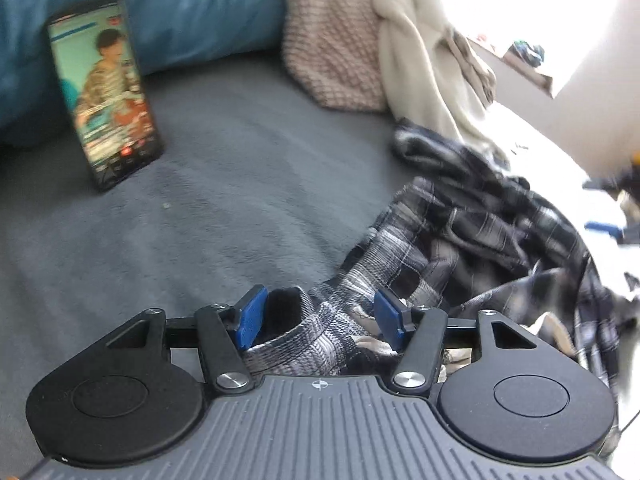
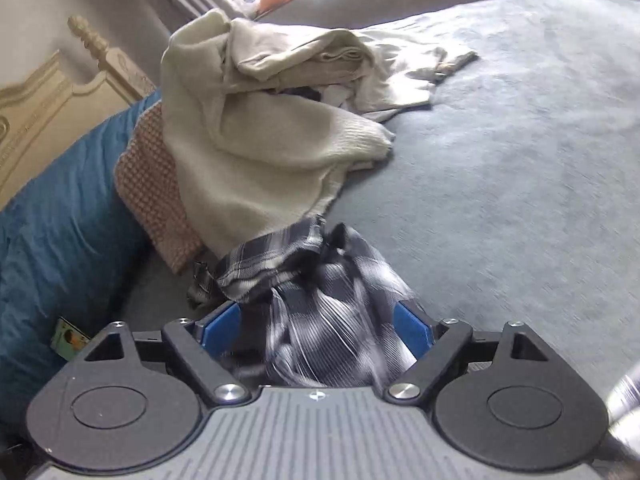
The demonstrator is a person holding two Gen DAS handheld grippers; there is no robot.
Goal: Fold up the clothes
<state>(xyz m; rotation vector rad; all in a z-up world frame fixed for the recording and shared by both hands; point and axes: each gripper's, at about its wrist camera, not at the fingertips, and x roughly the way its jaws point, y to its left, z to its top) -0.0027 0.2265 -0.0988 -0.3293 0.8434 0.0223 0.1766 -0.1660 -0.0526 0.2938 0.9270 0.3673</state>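
So on my left gripper (image 1: 320, 316) the blue pads (image 1: 251, 318) are spread wide apart, and a bunched bit of the black-and-white plaid garment (image 1: 472, 240) sits in the gap between them. The fabric touches the left pad, but the right one looks just clear of it, so I'd call it released, not pinching. From there the plaid stuff trails off to the right across the grey bedspread (image 1: 240, 200) in a crumpled, blurry heap.

Right gripper (image 2: 316, 322) is a similar story: fingers (image 2: 218, 326) wide apart with a thick wad of the same plaid garment (image 2: 320, 320) stuffed between them. It fills most of the gap, and I honestly can't tell if the pads are actually biting on it or just sitting around it. The cloth is motion-blurred there.

Further out, past the plaid, there's a cream garment (image 2: 248, 136) piled loosely on the bedspread (image 2: 520, 160), draped partly over a pinkish checked knit (image 2: 152, 184). Both lean against a blue pillow (image 2: 60, 216) at the head of the bed, with a cream carved headboard (image 2: 52, 96) behind.

In the left wrist view a phone (image 1: 106, 92) stands propped against the blue pillow (image 1: 160, 4), screen lit, well apart from the clothes.
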